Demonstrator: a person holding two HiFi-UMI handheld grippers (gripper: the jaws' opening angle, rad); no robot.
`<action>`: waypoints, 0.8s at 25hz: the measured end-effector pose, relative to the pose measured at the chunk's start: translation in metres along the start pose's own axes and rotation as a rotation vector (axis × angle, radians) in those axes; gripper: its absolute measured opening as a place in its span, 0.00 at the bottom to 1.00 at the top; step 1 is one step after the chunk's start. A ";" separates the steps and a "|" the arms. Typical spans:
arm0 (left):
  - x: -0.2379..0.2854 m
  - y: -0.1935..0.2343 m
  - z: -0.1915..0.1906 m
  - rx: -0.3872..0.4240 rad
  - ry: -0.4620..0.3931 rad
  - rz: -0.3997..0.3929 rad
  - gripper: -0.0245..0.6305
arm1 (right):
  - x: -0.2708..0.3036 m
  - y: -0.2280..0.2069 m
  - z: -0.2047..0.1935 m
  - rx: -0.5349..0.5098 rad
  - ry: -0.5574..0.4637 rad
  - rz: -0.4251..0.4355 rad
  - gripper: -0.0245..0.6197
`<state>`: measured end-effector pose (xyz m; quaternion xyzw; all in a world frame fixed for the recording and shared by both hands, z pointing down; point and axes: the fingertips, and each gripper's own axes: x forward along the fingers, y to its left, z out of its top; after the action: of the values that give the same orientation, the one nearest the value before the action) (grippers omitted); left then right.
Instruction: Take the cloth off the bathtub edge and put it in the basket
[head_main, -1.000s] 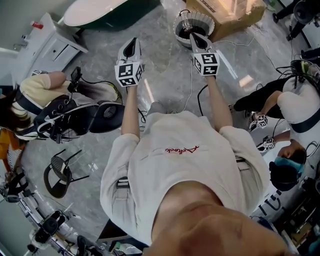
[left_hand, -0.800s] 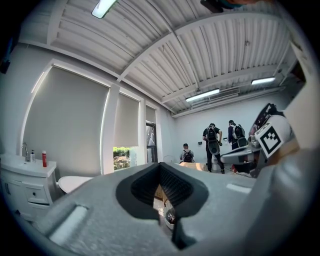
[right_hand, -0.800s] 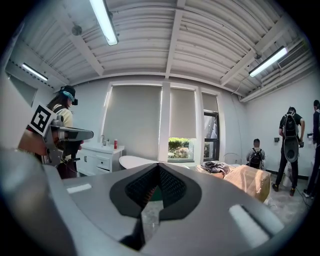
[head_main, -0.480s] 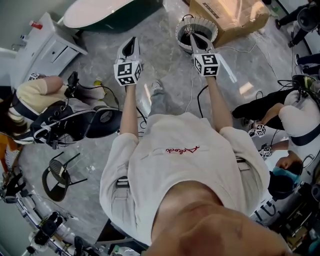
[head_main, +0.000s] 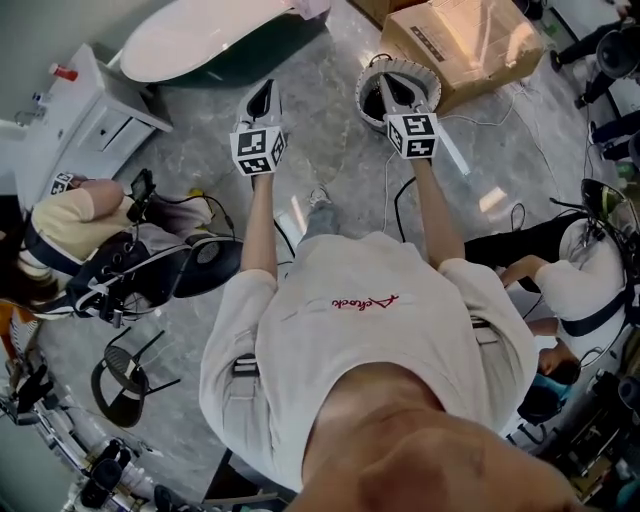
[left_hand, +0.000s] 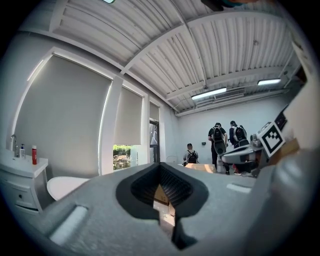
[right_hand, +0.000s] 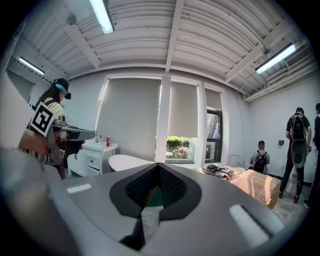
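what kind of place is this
Probably a mock bathroom staged inside a big workshop or lab: a freestanding bathtub and a white vanity cabinet stand on a marble-look floor, beside a cardboard box and loose cables.

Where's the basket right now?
Head view, upper right of centre: the basket stands on the floor just left of the cardboard box, and the right gripper overlaps it in the picture.

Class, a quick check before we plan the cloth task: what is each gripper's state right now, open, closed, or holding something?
Left gripper: closed, nothing between its jaws.
Right gripper: closed, nothing between its jaws.
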<state>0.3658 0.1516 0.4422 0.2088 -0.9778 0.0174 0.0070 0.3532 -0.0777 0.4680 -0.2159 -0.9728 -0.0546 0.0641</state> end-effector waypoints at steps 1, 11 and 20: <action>0.010 0.008 0.002 -0.001 0.000 -0.002 0.04 | 0.013 -0.002 0.004 0.002 0.000 -0.001 0.05; 0.106 0.088 0.011 -0.014 0.002 -0.023 0.04 | 0.131 -0.026 0.032 0.023 -0.006 -0.038 0.05; 0.167 0.136 0.011 -0.011 -0.004 -0.055 0.04 | 0.202 -0.042 0.044 0.029 -0.016 -0.077 0.05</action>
<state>0.1577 0.2074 0.4307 0.2355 -0.9718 0.0115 0.0065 0.1492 -0.0259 0.4512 -0.1779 -0.9815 -0.0413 0.0573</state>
